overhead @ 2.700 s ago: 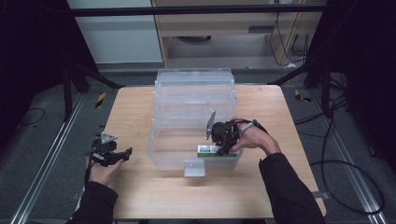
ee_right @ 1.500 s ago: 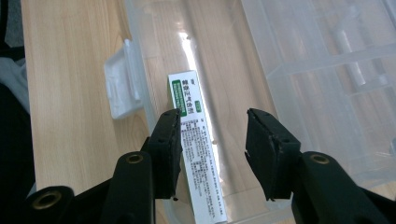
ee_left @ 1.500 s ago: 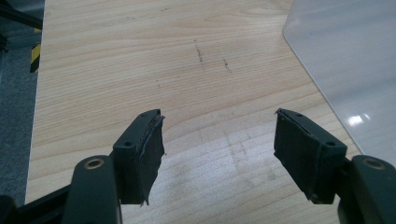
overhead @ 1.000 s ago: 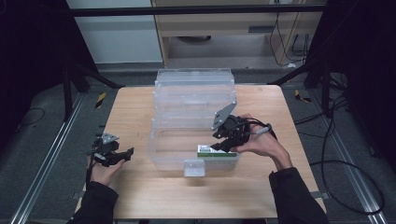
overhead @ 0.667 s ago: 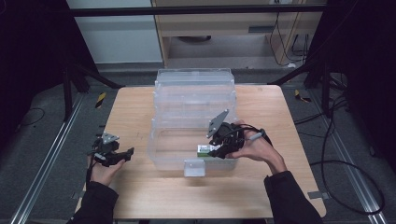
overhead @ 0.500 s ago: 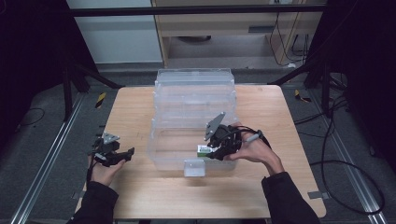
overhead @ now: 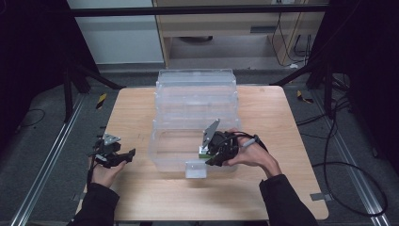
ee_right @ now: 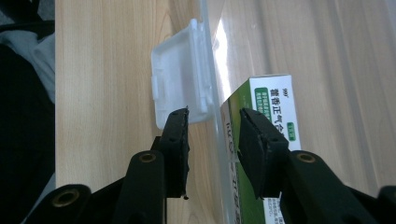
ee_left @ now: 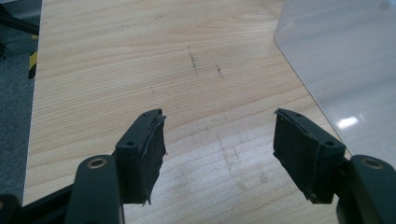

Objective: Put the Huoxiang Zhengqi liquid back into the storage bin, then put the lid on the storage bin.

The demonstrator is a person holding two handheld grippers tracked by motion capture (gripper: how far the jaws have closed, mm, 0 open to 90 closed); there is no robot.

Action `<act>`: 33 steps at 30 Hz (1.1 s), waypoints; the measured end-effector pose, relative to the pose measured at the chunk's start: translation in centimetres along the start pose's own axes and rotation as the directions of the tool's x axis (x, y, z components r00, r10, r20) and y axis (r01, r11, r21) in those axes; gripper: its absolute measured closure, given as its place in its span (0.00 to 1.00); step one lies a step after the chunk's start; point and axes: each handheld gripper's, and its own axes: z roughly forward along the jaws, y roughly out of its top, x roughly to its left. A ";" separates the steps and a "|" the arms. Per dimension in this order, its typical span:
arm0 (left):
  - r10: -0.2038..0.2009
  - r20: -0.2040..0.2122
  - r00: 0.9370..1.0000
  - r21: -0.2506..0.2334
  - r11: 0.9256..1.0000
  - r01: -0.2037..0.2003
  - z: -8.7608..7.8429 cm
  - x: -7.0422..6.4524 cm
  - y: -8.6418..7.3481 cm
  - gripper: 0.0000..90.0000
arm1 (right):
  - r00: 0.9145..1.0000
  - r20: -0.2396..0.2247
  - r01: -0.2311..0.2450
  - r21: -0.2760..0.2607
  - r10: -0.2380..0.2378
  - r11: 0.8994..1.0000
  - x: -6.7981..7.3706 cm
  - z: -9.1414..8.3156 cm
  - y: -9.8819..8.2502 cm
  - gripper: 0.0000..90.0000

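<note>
A clear plastic box [overhead: 160, 146] stands mid-table with its lid [overhead: 195, 89] raised behind it. A green and white carton [overhead: 202, 151] [ee_right: 275, 107] lies inside against the front wall. My right gripper [overhead: 209, 159] [ee_right: 215, 116] straddles that front wall [ee_right: 212, 70] beside the white latch [overhead: 195, 169] [ee_right: 180, 88]. One jaw is outside by the latch, the other inside in front of the carton. Its jaws have just been closing with the wall between them, and gaps still show at the pads. My left gripper [overhead: 128, 154] [ee_left: 219, 130] rests open over bare wood at the table's left, holding nothing.
The wooden table [overhead: 282, 117] has free room left and right of the box. In the left gripper view, a corner of the clear box [ee_left: 345, 60] lies to the right. Cables [overhead: 339, 155] trail on the floor to the right of the table.
My right gripper has come down from above the box's inside to its front wall near the latch, jaws narrower. The carton has stayed in the box. The left hand has not moved.
</note>
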 end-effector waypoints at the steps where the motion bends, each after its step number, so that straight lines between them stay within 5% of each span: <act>1: -0.001 0.000 1.000 0.000 1.000 0.001 0.0 0.0 0.0 0.37 | 1.000 -0.004 0.001 0.002 -0.001 1.000 0.0 0.1 0.0 0.70; 33: -0.012 -0.005 1.000 -0.029 1.000 0.012 -0.8 0.4 0.4 0.37 | 0.998 -0.063 0.006 0.124 0.002 0.992 -0.4 3.3 0.5 0.69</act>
